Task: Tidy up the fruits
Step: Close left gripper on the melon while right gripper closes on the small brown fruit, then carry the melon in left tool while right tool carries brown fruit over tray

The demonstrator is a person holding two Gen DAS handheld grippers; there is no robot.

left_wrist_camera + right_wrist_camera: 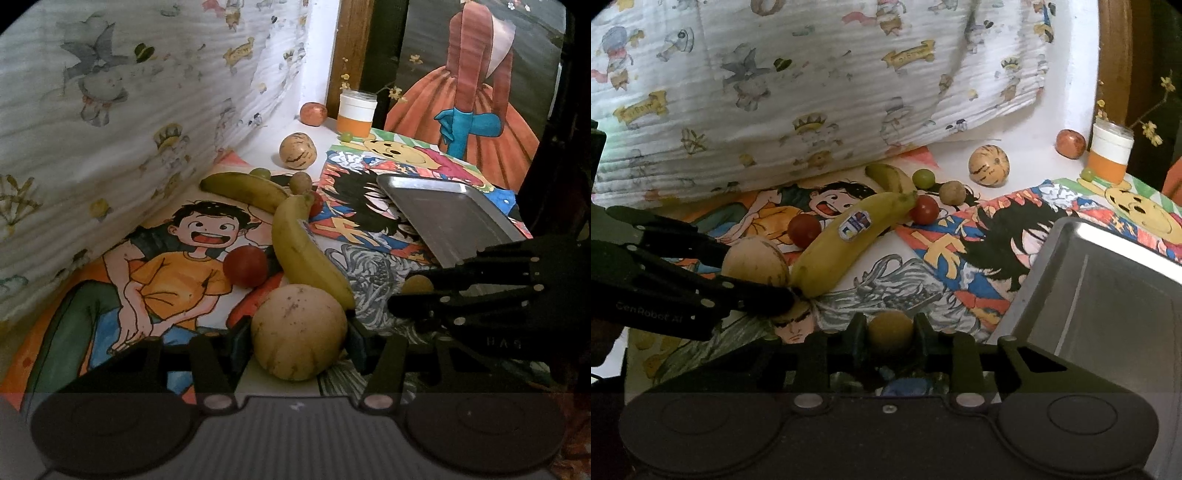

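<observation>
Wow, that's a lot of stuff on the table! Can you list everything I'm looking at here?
pale melon: 1, tan, between the left gripper's fingers
small yellow fruit: 1, between the right gripper's fingers
bananas: 2, yellow, a stickered one mid-table, another behind it
tomatoes: 2, red, one on each side of the stickered banana
striped melon: 1, tan, far side
apple: 1, red, back corner
green grapes: 2, one by the bananas, one by the jar
small brown fruit: 1, by the far tomato
jar: 1, white and orange, back corner
metal tray: 1, silver, right side
cartoon mats: colourful, covering the table
left gripper: black
right gripper: black
</observation>
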